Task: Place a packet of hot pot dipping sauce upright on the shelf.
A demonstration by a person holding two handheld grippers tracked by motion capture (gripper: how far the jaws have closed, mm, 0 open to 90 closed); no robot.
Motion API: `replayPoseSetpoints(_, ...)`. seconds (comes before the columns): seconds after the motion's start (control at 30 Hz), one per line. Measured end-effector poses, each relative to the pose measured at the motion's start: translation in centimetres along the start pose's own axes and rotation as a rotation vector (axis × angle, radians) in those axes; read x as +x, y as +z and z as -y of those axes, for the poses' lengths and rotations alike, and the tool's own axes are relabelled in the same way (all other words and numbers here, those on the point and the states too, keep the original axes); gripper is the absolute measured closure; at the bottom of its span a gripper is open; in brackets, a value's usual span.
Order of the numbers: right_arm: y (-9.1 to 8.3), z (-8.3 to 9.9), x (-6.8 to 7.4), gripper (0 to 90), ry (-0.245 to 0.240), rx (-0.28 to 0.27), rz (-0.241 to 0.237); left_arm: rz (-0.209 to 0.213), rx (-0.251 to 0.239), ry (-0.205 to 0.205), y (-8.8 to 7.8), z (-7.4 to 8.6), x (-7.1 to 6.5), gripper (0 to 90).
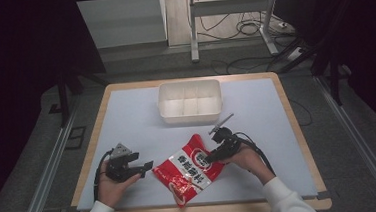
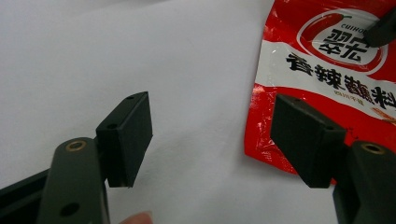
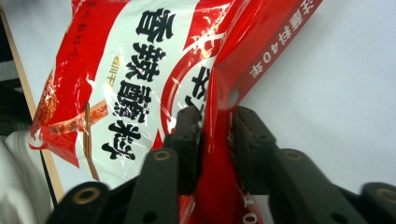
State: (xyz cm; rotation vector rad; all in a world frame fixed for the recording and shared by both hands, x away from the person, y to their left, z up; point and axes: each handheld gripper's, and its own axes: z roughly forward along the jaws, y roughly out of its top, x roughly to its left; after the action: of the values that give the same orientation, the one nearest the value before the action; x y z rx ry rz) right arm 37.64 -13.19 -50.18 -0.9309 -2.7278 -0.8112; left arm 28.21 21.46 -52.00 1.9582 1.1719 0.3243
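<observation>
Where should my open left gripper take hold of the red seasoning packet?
On the packet's near flat edge, the left side in the high view, coming in level over the table. The left gripper already faces that edge with its jaws wide apart, and the sealed rim there looks thin enough to pinch. The right gripper is clamped on the opposite top edge, so gripping there should spread the bag.

A desk (image 1: 126, 115) with a pale blue-grey top and a light wooden rim stands on grey floor (image 1: 138, 64) between dark curtains (image 1: 18, 72), with a white metal frame (image 1: 193, 30) and loose cables (image 1: 248, 29) behind it and metal rails (image 1: 46, 181) along both sides.
</observation>
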Motion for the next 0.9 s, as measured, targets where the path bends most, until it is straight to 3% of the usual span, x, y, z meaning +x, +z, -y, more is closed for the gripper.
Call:
replayPoseSetpoints(0.47,-0.3,-0.3,0.4,86.1,0.001,0.018,-0.038,-0.003,-0.006,-0.005,-0.1,0.0,0.1,29.3)
replayPoseSetpoints(0.63,-1.0,-0.5,0.4,86.8,-0.001,-0.004,-0.032,-0.013,0.001,0.005,-0.1,0.0,0.1,29.3)
replayPoseSetpoints(0.8,-2.1,-0.7,1.1,87.1,-0.037,-0.014,0.003,-0.015,0.001,0.011,-0.1,0.1,0.2,29.3)
replayPoseSetpoints(0.9,-2.7,-0.7,1.3,87.3,-0.041,-0.029,0.011,-0.013,-0.004,-0.002,-0.2,0.1,0.3,29.3)
